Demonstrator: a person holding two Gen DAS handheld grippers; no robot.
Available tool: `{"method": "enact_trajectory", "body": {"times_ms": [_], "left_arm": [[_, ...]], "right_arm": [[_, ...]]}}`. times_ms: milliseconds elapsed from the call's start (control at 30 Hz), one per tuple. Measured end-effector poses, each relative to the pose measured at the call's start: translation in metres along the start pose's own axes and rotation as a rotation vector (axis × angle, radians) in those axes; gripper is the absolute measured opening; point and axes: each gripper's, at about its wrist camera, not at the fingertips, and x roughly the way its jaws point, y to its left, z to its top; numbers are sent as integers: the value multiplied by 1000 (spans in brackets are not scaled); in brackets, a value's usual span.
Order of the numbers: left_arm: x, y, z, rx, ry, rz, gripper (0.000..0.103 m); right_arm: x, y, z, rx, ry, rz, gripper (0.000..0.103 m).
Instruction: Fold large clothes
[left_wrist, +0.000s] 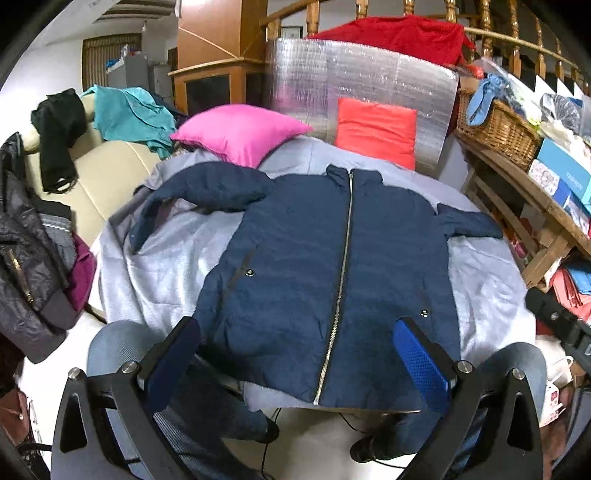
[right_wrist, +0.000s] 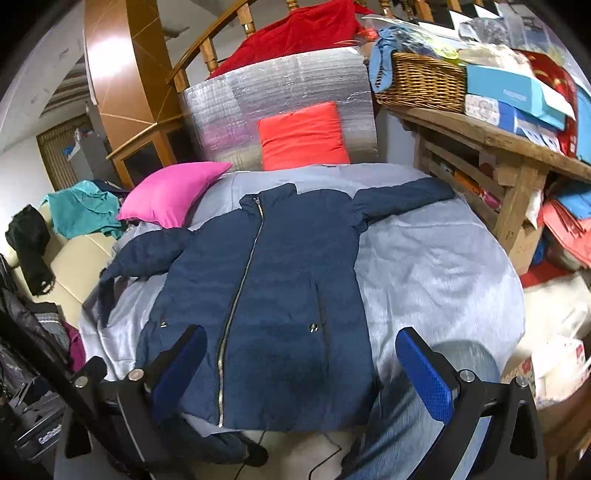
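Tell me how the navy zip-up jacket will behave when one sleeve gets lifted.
The navy zip-up padded jacket probably drapes floppily; its sleeves already lie bent. Padding suggests bulky, springy folds. It may slide over the smooth grey sheet.

Black claw (left_wrist: 295, 354) arms, blue textured pads (left_wrist: 419, 363), silver screws.

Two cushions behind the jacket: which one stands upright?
The orange-red cushion, leaning on the silver foil panel; the pink cushion lies flat.
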Motion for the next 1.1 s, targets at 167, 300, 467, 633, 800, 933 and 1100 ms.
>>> {"method": "enact_trajectory", "body": {"times_ms": [167, 300, 467, 633, 800, 933, 1100], "left_arm": [[35, -1, 16, 30, -2, 35, 103], [59, -2, 44, 44, -12, 36, 103], [82, -13, 70, 77, -35, 37, 103], [104, -26, 86, 108, -8, 43, 103], [106, -41, 110, 133, -36, 41, 103], [109, -61, 147, 142, -67, -5, 103], [139, -96, 200, 173, -56, -97, 103]], "right_arm": [[39, -10, 18, 25, -6, 35, 103], [68, -12, 38, 28, 9, 48, 103], [91, -13, 63, 22, -16, 55, 100], [108, -15, 83, 41, -27, 62, 96], [116, -16, 113, 47, -34, 99, 95], [119, -36, 153, 76, -37, 130, 95], [137, -85, 224, 221, -31, 129, 95]]}}
